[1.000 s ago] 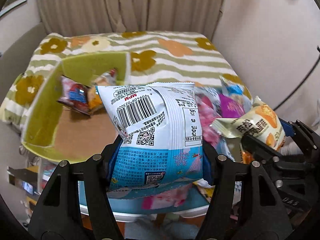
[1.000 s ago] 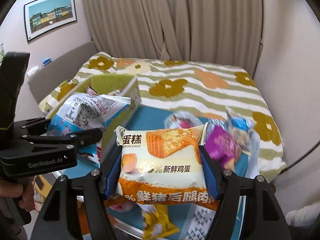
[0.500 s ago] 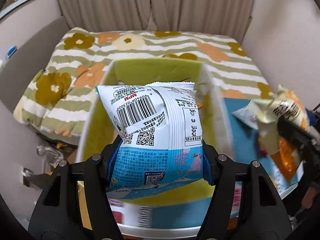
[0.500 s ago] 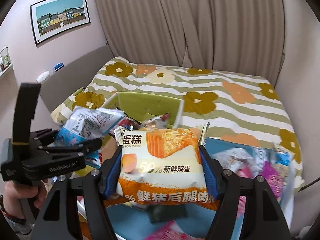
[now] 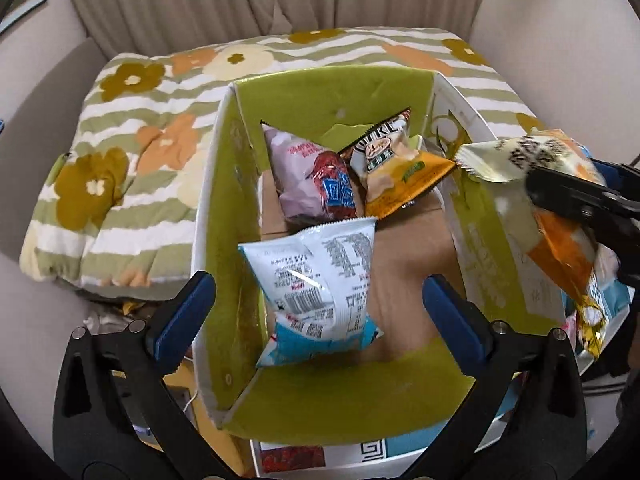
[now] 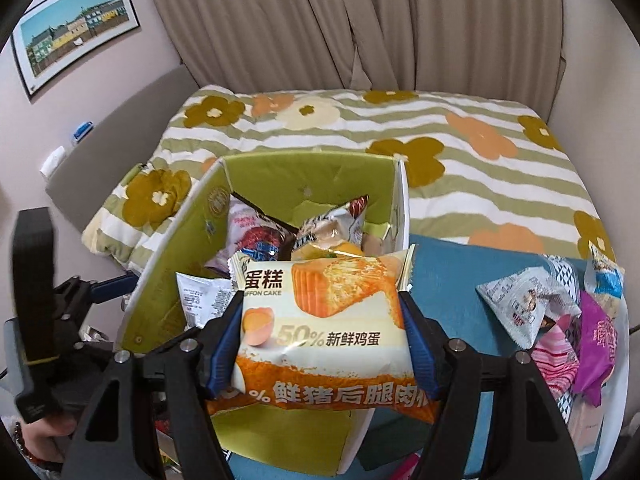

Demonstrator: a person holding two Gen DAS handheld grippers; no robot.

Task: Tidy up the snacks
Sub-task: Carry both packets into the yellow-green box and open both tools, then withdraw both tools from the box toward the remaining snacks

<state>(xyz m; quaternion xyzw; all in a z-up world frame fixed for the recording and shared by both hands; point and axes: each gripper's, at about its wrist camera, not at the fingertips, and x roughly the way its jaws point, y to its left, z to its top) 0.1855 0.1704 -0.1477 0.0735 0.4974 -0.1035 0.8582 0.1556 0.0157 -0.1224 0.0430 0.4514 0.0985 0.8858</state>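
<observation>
Three snack bags lie in the green box [image 5: 328,92], mid-frame. The left gripper [image 5: 318,308] has just opened its fingers wide, dropping the blue bag [image 5: 316,292]. The right gripper [image 6: 322,336] squeezes a cake bag [image 6: 324,320] over the box. More snacks [image 6: 560,320] wait at right.

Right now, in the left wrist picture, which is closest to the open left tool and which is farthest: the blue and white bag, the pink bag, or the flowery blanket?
From the left tool:
1. Blue and white bag, in the box's near end, between the open fingers.
2. Pink bag, deeper in the box, toward the back left.
3. Flowery blanket, outside the box, behind and to its left.
</observation>
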